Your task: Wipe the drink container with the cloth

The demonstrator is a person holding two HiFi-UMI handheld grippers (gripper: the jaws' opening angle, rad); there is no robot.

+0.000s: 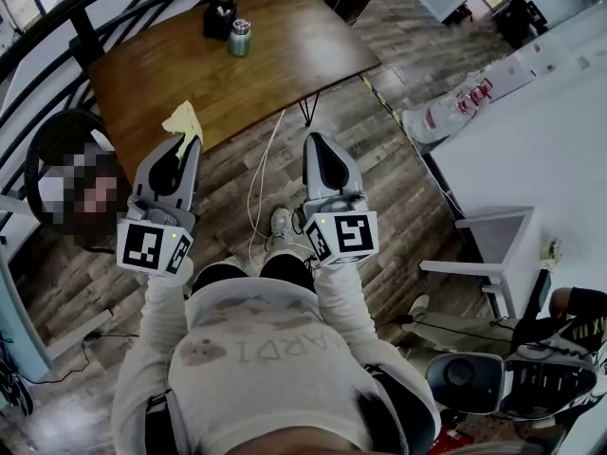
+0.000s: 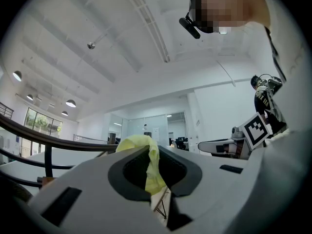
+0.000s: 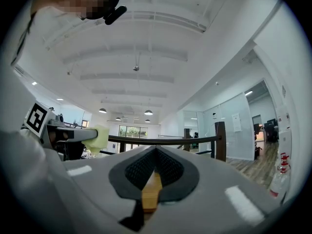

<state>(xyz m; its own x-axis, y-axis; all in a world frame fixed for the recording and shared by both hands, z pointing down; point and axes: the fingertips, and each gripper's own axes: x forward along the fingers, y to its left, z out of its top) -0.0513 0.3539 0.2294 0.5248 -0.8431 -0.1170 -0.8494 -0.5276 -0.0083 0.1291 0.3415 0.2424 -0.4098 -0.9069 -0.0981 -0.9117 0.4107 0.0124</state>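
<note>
The drink container (image 1: pixel 239 38), a small green-and-silver can, stands at the far end of the brown wooden table (image 1: pixel 285 55). My left gripper (image 1: pixel 186 138) is held up in front of the table's near edge, shut on a yellow cloth (image 1: pixel 183 119) that sticks out past its tips. In the left gripper view the cloth (image 2: pixel 147 161) hangs pinched between the jaws of the left gripper (image 2: pixel 152 152). My right gripper (image 1: pixel 316 141) is beside it, shut with nothing in it; in the right gripper view its jaws (image 3: pixel 156 149) meet at the tips. Both grippers are well short of the can.
A black object (image 1: pixel 219 17) sits next to the can. A white cable (image 1: pixel 258 183) runs over the wood floor under the table. A white desk (image 1: pixel 541 131), white bottles (image 1: pixel 455 107) and a white stand (image 1: pixel 498 245) are at the right. A person (image 1: pixel 71 183) is at the left by a dark railing.
</note>
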